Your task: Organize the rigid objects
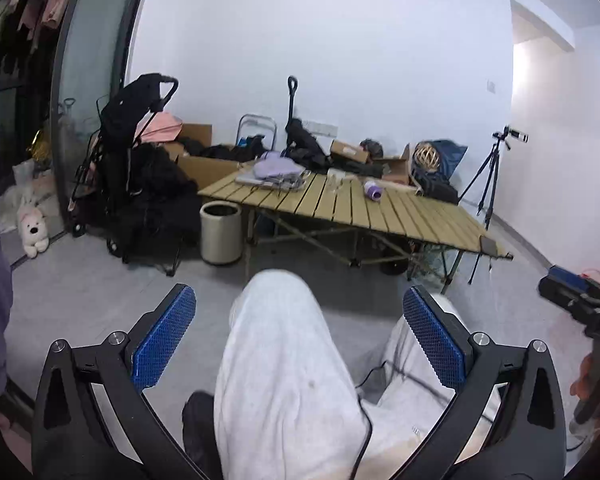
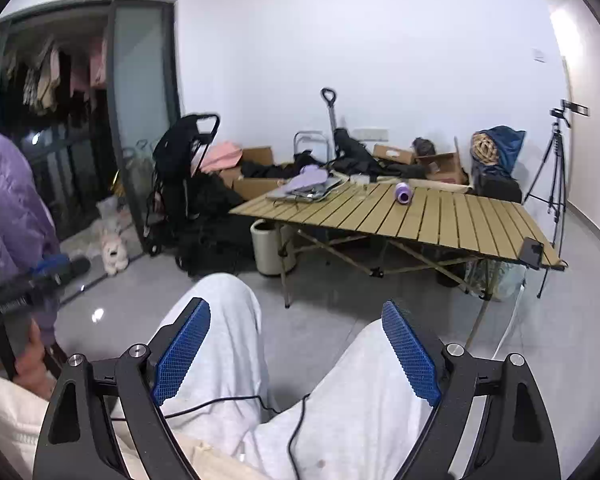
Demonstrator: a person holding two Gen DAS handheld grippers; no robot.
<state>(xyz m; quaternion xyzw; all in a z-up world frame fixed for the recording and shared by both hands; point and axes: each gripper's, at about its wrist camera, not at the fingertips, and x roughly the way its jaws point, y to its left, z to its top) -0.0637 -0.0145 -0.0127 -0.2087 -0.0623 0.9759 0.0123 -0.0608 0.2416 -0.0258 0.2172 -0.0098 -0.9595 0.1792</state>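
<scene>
So both claws idle over the seated person's lap, left claw point(image 1: 299, 336) and right claw point(image 2: 296, 350) spread wide, nothing between the pads. The purple bottle point(image 2: 403, 192) lies on its side on the slatted surface point(image 2: 440, 220), well ahead and slightly right, long axis roughly pointing away. Right claw looks nearer. Bottle: small, lilac, paler cap end.

**Open floor to the table, clutter along the far edge**

Bare grey tiled floor point(image 2: 320, 320) lies between the white-trousered knees point(image 1: 276, 340) and the slatted wooden folding table point(image 2: 440, 216). Its near slats are free; a purple lying bottle point(image 2: 403, 193), lilac cloth point(image 2: 312, 178) and dark phone point(image 2: 532, 251) occupy the rest.
</scene>
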